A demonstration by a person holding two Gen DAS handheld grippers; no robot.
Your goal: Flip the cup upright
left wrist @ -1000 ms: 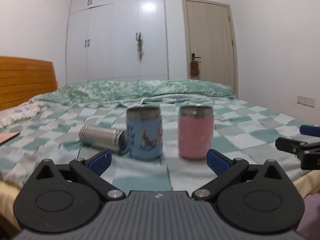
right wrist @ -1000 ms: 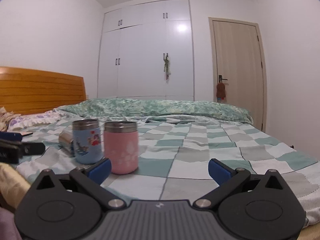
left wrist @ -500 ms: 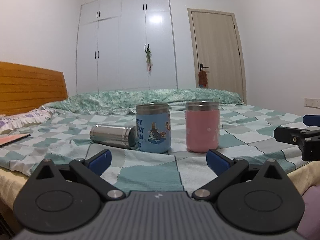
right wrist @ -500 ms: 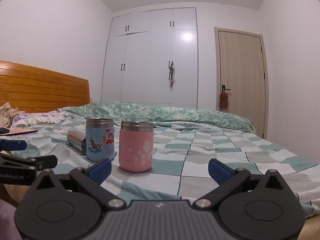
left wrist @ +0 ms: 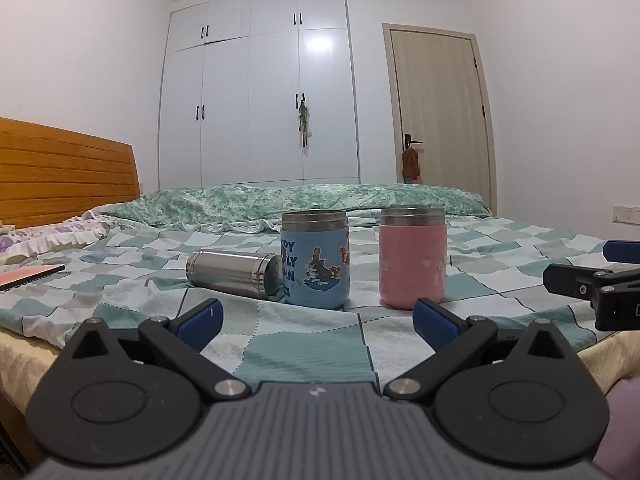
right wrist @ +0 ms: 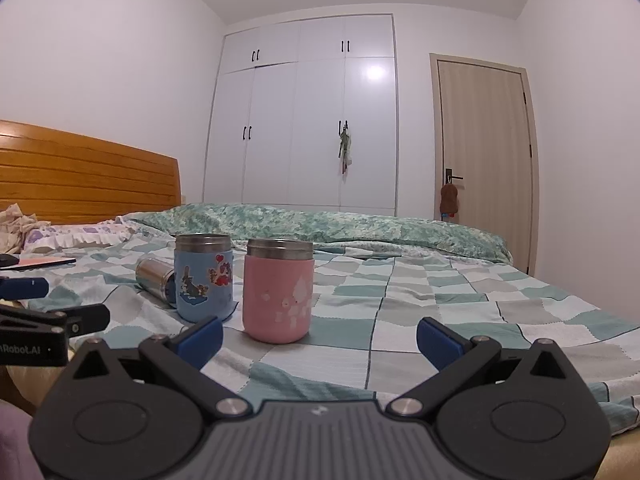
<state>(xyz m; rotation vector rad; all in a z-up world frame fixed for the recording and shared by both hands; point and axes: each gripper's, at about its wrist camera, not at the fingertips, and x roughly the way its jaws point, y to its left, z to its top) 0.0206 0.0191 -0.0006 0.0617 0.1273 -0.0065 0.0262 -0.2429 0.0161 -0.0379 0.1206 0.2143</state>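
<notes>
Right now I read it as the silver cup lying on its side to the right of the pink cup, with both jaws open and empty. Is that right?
Not quite. The silver cup lies on its side left of the blue cup, which stands between it and the pink cup; the left wrist view shows this. Both jaws are open and empty.

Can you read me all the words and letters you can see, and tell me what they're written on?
"OY", "LY" and a third cut-off line under them: on the blue cup; the silver cup lying on its side hides the start of each line.
"nRobot.AI": on the left gripper's body in the right wrist view; its start runs off the picture's edge.
The pink cup has only pale flower marks, no words.
</notes>
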